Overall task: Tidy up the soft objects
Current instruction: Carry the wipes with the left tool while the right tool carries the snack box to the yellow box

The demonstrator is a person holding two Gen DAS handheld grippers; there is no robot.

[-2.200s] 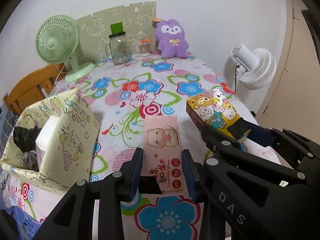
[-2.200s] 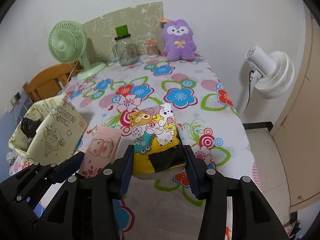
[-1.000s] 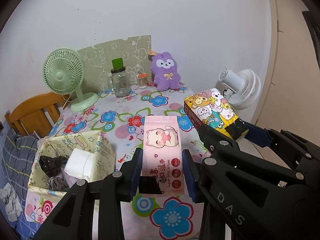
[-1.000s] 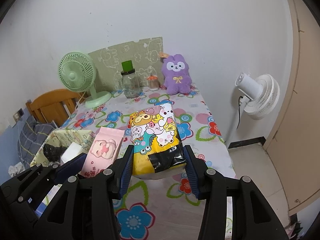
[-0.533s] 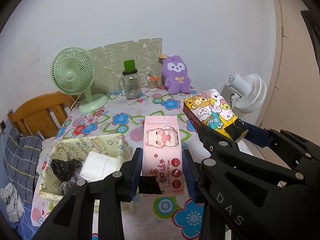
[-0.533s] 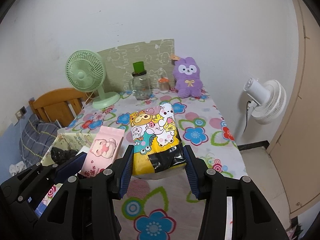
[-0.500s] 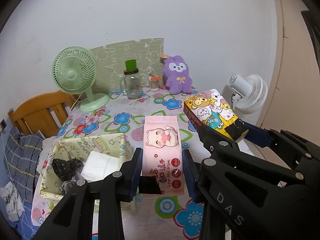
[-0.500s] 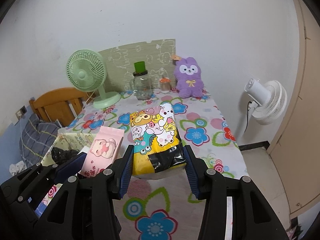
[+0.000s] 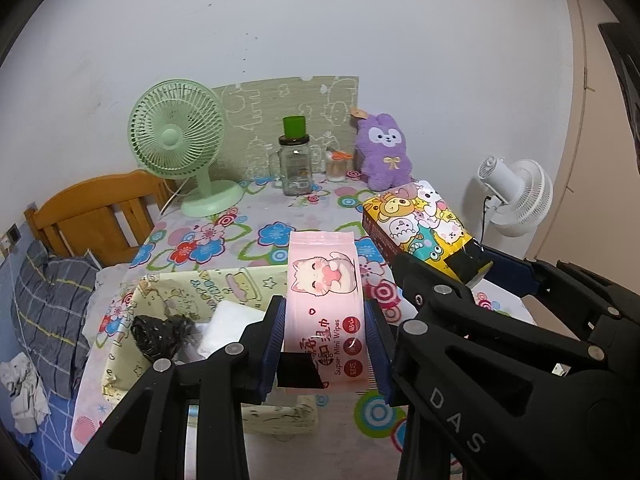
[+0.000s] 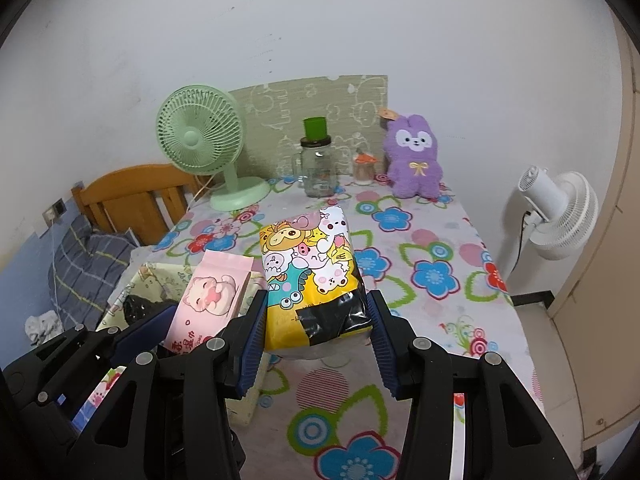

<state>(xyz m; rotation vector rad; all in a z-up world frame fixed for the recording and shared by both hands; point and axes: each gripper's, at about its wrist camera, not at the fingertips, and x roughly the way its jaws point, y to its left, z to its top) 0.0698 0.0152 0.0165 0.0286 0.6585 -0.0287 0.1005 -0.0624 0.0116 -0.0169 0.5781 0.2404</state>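
From the left wrist view, the left tool (image 9: 325, 344) pinched a pink wipes pack (image 9: 323, 296) above the fabric bin (image 9: 192, 288); it looked light and squashy. From the right, the right tool (image 10: 316, 332) clamped a cartoon tissue pack (image 10: 310, 264) by its crinkly end.

A: What do the grippers look like?

B: The left gripper (image 9: 324, 344) is matte black plastic, built from angular, strut-like arms. Each finger is lined with a dark blue ribbed pad (image 9: 275, 340). Round silver screws (image 9: 234, 349) sit at the joints.

A: And the other one?

B: The right gripper (image 10: 316, 332) is the same build: black arms, blue ribbed pads (image 10: 252, 344), silver screw heads (image 10: 421, 344) along both fingers.

A: Any markings?

B: White letters "DAS" (image 9: 454, 420) run along one black arm of the right gripper in the left wrist view.

A: Cables, sleeves?

B: No frame shows either; only the black frames fill the lower edge.
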